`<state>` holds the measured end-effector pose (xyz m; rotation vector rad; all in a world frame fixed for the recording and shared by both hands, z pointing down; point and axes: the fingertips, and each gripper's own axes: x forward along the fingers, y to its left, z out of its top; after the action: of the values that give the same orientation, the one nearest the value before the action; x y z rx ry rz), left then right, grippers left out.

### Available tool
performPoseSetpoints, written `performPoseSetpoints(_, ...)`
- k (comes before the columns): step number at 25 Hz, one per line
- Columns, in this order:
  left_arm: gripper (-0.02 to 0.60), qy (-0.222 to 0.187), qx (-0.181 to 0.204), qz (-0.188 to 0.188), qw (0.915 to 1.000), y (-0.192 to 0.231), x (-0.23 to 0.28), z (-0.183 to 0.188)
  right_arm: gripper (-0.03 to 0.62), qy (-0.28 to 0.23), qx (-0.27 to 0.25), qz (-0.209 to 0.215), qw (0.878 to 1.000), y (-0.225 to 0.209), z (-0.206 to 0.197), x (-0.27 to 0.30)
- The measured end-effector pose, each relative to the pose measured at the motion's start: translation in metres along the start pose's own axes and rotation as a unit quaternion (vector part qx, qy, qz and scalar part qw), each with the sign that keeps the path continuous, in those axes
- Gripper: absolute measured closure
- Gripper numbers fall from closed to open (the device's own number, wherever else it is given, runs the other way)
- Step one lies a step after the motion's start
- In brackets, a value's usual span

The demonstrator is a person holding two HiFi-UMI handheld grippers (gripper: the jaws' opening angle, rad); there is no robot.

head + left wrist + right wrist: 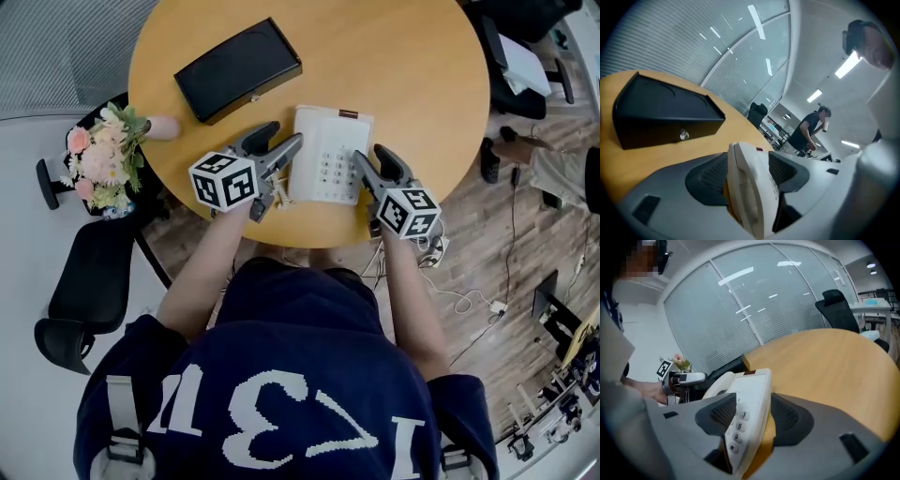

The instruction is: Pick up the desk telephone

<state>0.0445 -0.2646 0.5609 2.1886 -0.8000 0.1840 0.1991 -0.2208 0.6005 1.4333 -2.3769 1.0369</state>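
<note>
Though flanked on both sides, not gripped: desk telephone (328, 155), white, keypad (336, 169) up, flat on the round wooden surface (412, 84) close to its near rim. At the handset (307, 150) edge, left tool (288, 132); at the keypad edge, right tool (367, 151), both angled inward toward the telephone's far end.

Seen from the left gripper view: jaws spread, telephone's (747, 187) handset edge standing between them, a strip of wood showing between the left-hand pad (710, 176) and the casing, no squeeze visible. Seen from the right gripper view: jaws likewise spread, keypad edge of the telephone (745, 404) between them, buttons just beside one pad, a strip of wood showing before the other pad (785, 416). On each tool, a marker cube (225, 181) toward the person.

Beyond the telephone, near its far left corner but apart from it: black box (237, 70), lid closed, small metal latch (683, 135) on the front, contents hidden. Beside the left rim of the surface: flowers (101, 155), pink and cream. Below them, on the floor: black chair (84, 281). Far back in the left gripper view: a standing person (811, 129).
</note>
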Motion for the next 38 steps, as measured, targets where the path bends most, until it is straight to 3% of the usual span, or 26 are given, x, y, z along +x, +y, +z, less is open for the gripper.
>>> performPoseSetpoints(5,0.296,0.071,-0.047,-0.017,0.9963,0.000,0.008,-0.038,0.358,0.031,0.036,0.019,0.999,-0.001,-0.020,0.005)
performPoseSetpoints(9,0.287,0.066,-0.071,-0.029,0.9948,0.001,0.010,-0.046,0.352,0.045,0.052,0.041,0.997,0.002,-0.025,0.007)
performPoseSetpoints(13,0.281,0.092,-0.076,-0.061,0.9910,-0.009,0.014,-0.052,0.349,0.050,0.082,0.067,0.993,0.008,-0.028,0.011)
performPoseSetpoints(19,0.273,0.113,-0.097,-0.075,0.9860,-0.004,0.020,-0.060,0.350,0.062,0.082,0.074,0.992,0.002,-0.030,0.016)
performPoseSetpoints(23,0.273,0.105,-0.100,-0.080,0.9861,-0.006,0.021,-0.057,0.350,0.064,0.110,0.076,0.989,-0.001,-0.026,0.019)
performPoseSetpoints(28,0.275,0.084,-0.098,-0.073,0.9889,-0.005,0.019,-0.056,0.382,0.042,0.173,0.060,0.982,-0.009,-0.023,0.015)
performPoseSetpoints(31,0.279,0.076,-0.086,-0.069,0.9910,-0.008,0.016,-0.054,0.390,0.035,0.164,0.059,0.984,-0.006,-0.020,0.011)
performPoseSetpoints(38,0.287,0.065,-0.012,-0.063,0.9958,-0.028,0.006,-0.035,0.398,0.008,0.126,0.067,0.990,0.008,0.004,-0.003)
